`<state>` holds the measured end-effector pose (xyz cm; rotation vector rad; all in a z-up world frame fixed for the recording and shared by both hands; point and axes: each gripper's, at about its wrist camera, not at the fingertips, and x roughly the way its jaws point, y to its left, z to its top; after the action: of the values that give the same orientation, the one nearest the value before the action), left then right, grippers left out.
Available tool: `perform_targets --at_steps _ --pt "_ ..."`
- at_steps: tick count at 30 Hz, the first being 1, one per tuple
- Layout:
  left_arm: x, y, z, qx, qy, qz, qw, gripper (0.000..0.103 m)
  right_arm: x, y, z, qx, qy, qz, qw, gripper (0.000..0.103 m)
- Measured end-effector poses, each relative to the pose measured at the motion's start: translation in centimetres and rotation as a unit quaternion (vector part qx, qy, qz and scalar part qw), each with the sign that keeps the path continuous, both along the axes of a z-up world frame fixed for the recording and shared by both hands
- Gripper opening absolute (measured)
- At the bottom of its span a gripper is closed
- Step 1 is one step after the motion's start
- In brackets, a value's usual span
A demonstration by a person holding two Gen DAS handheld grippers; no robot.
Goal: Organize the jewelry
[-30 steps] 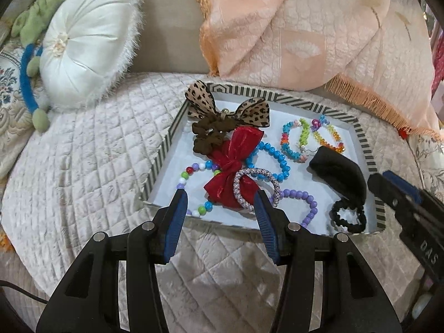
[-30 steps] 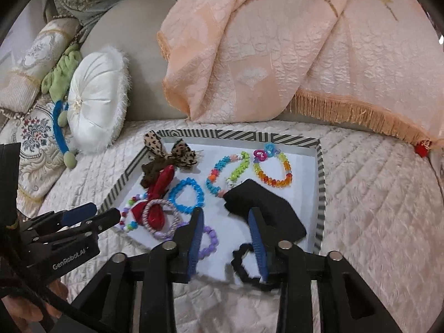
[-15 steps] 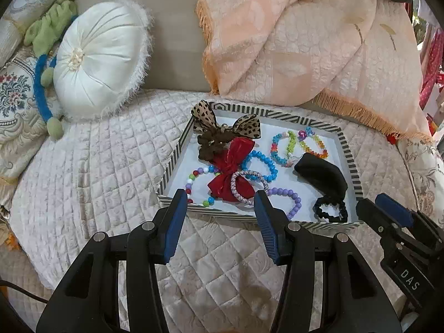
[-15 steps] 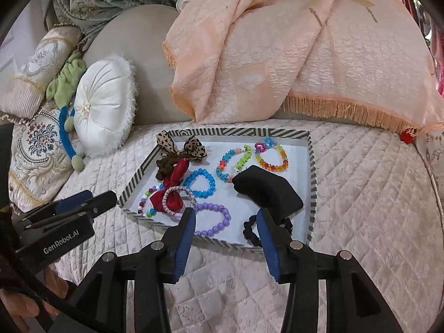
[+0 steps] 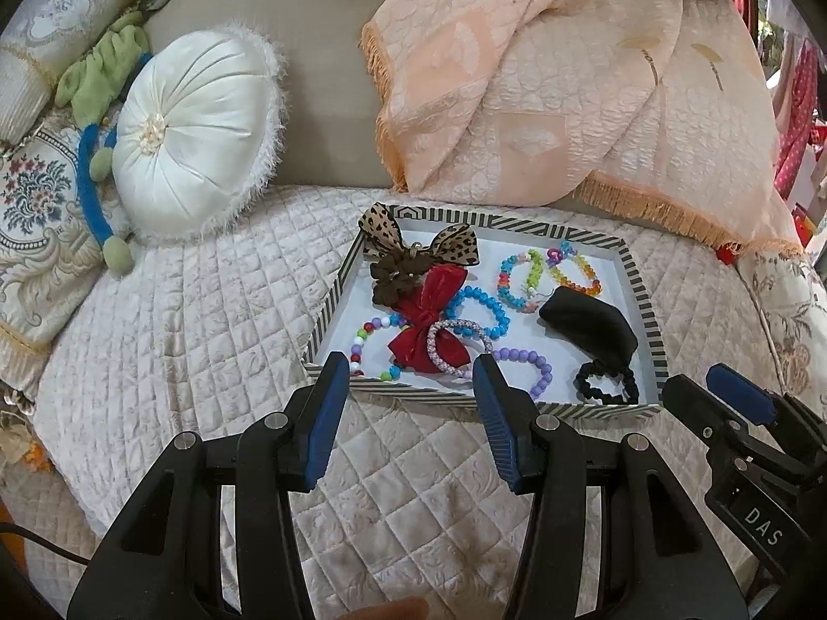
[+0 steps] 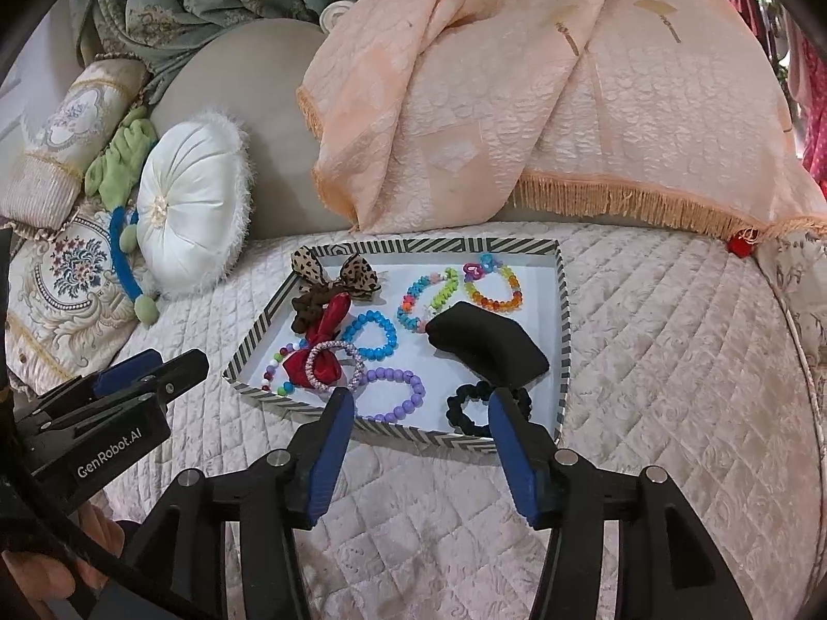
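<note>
A striped-rim tray (image 5: 648, 310) (image 6: 564, 320) sits on the quilted sofa seat. It holds a leopard bow (image 5: 449, 243), a red bow (image 5: 431, 310) (image 6: 323, 346), a blue bead bracelet (image 5: 486, 310) (image 6: 372, 336), a purple bead bracelet (image 5: 532, 367) (image 6: 400, 392), a pink braided band (image 5: 455, 346), multicolour bracelets (image 5: 548, 274) (image 6: 491, 284), a black pouch (image 5: 589, 330) (image 6: 491, 346) and a black scrunchie (image 5: 605, 382) (image 6: 465, 405). My left gripper (image 5: 406, 377) is open and empty, just short of the tray's near edge. My right gripper (image 6: 421, 411) is open and empty over the near edge.
A white round cushion (image 5: 191, 134) (image 6: 191, 212) and patterned pillows (image 6: 67, 279) lie to the left. A peach fringed throw (image 5: 568, 93) (image 6: 542, 103) drapes the backrest behind the tray. Bare quilted seat (image 6: 672, 361) spreads to the right and in front.
Both grippers have pulled back from the tray, which now looks smaller and farther. The right gripper's jaws have opened wider. Nothing in the tray has moved.
</note>
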<state>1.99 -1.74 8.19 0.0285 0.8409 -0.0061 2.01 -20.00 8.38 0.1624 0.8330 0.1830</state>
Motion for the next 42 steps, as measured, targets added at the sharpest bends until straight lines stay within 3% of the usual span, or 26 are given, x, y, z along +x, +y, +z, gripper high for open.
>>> perform_targets --at_steps 42 --pt "-1.7 -0.4 0.7 0.009 -0.008 0.002 0.9999 0.049 -1.1 0.9 0.7 -0.007 0.003 0.009 1.000 0.063"
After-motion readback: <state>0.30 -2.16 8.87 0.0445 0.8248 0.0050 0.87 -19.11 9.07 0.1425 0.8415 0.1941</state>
